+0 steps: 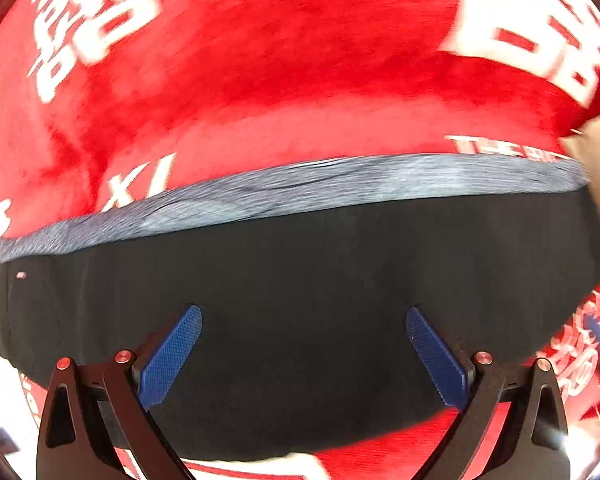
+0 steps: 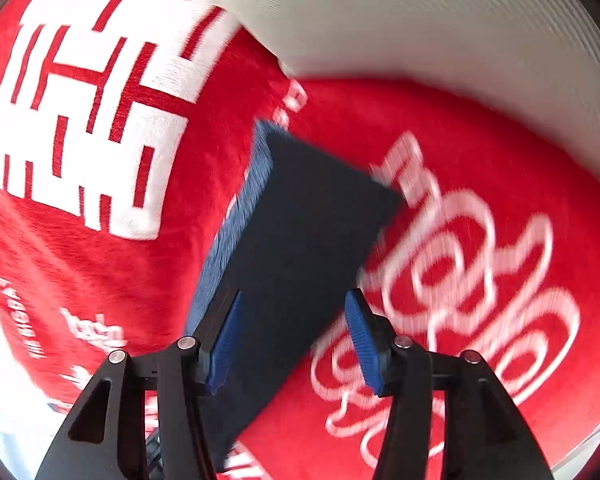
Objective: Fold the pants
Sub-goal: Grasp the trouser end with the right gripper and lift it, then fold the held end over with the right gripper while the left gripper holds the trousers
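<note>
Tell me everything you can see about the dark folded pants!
The dark navy folded pants look like soft, smooth cloth, folded into a compact rectangle. One long edge shows a lighter grey-blue band of stacked layers. They lie flat on a fuzzy red blanket with white lettering. Both grippers hover above them with jaws apart, pressing nothing.

The pants [image 1: 300,280] are matt dark cloth, smooth, with a ribbed, heathered grey-blue waistband [image 1: 300,184] beyond the left gripper [image 1: 303,356]. Under them lies a plush red blanket [image 1: 260,80], fuzzy-napped, with white printed lettering. Both grippers, the right gripper [image 2: 296,344] included, have black matt plastic arms, silvery metal pins and blue knurled rubbery pads [image 2: 226,344].
</note>
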`<move>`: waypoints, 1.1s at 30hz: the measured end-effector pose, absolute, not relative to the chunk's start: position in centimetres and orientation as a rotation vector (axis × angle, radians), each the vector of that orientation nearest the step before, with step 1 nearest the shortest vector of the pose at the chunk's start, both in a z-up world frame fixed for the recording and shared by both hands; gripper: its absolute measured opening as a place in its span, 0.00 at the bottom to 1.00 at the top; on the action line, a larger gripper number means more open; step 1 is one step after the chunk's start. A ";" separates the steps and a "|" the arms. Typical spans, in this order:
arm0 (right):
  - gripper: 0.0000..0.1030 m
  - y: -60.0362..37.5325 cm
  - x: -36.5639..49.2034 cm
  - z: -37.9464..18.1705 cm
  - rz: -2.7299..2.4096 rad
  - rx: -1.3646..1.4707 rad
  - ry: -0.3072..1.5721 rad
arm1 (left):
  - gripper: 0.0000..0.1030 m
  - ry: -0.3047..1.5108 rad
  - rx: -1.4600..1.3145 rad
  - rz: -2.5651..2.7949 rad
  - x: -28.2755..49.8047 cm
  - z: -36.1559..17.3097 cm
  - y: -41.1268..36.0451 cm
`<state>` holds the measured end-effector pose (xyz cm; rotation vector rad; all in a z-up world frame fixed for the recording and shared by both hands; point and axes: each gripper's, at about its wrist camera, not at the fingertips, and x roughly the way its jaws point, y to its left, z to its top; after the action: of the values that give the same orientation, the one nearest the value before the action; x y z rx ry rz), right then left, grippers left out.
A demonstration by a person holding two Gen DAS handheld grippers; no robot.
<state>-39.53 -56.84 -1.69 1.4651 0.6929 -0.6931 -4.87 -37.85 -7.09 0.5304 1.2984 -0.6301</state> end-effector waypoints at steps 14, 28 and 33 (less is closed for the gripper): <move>0.55 -55.9 -37.6 -6.7 -0.649 1.556 0.432 | 1.00 1.269 0.543 -0.713 -10.2 -9.7 -44.4; 0.14 -58.0 -34.2 -3.4 -0.629 1.363 0.624 | 0.59 1.391 0.274 -0.905 -9.6 -7.8 -42.4; 0.13 -56.9 -31.2 -0.4 -0.620 1.182 0.703 | 0.59 1.212 0.351 -0.970 -12.4 -8.4 -41.5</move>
<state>-31.23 -56.88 -0.39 1.1815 0.7029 -0.6197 -12.42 -41.47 -8.44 0.3511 1.2117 -0.9697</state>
